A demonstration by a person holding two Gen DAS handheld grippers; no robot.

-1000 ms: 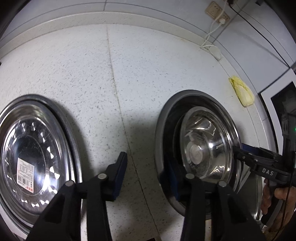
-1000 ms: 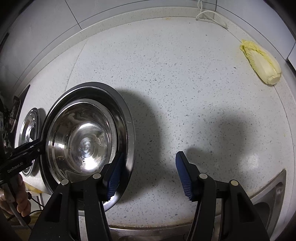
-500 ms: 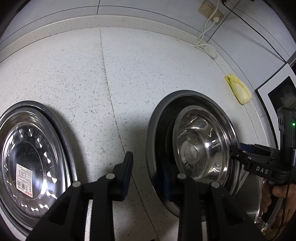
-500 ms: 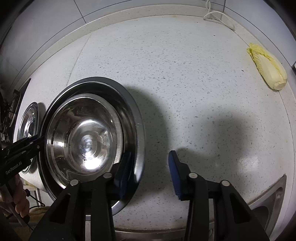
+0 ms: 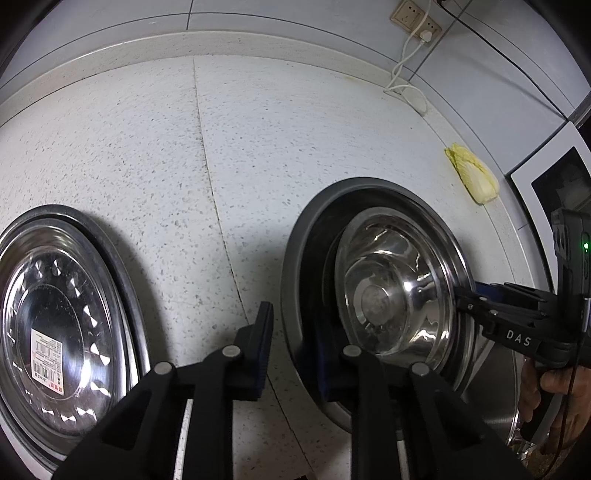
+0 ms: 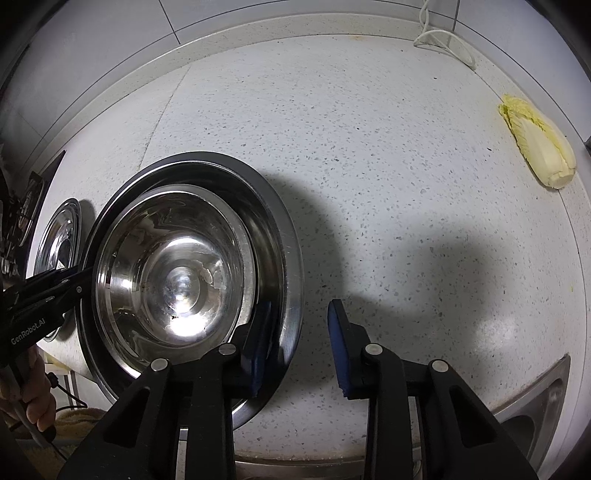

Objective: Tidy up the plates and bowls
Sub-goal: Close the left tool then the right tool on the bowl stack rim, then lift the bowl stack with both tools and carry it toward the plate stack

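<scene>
Two steel dishes nested near the front edge of a speckled white countertop point(image 6: 369, 155): a small shiny bowl point(image 6: 173, 273) sits inside a wide, shallow steel plate point(image 6: 288, 266)

Left gripper point(image 5: 295, 343) straddles the left rim of that plate, one blue-padded finger point(image 5: 263, 343) outside over the counter, the other inside the dish in shadow. Jaws have just been closing, gap now narrow with the rim between; whether the pads actually press on the rim, cannot tell

Right gripper point(image 6: 301, 343) does the same on the plate's right rim: left finger inside the dish beside the bowl, right finger point(image 6: 338, 343) outside over the counter. Jaws also just been closing, rim between them, a visible gap remains on the outer side, so contact not confirmed

In the left wrist view the right gripper's black fingers, marked DAS, reach in from the right to the plate's far rim, with a hand point(image 5: 554, 398) on the handle. In the right wrist view the left gripper comes in from the left edge, and the other hand point(image 6: 33, 402) holds it low at the frame's left

A second steel plate point(image 5: 59, 325) with a dimpled pattern and a barcode sticker point(image 5: 46, 360) in its middle lies well apart to the left on the counter

Napa cabbage piece point(image 6: 539, 147) lies far right near the wall. White cable point(image 5: 406, 70) runs down from a wall socket point(image 5: 415, 20). Corner of a steel sink point(image 6: 535, 398) shows at the lower right of the right wrist view
</scene>
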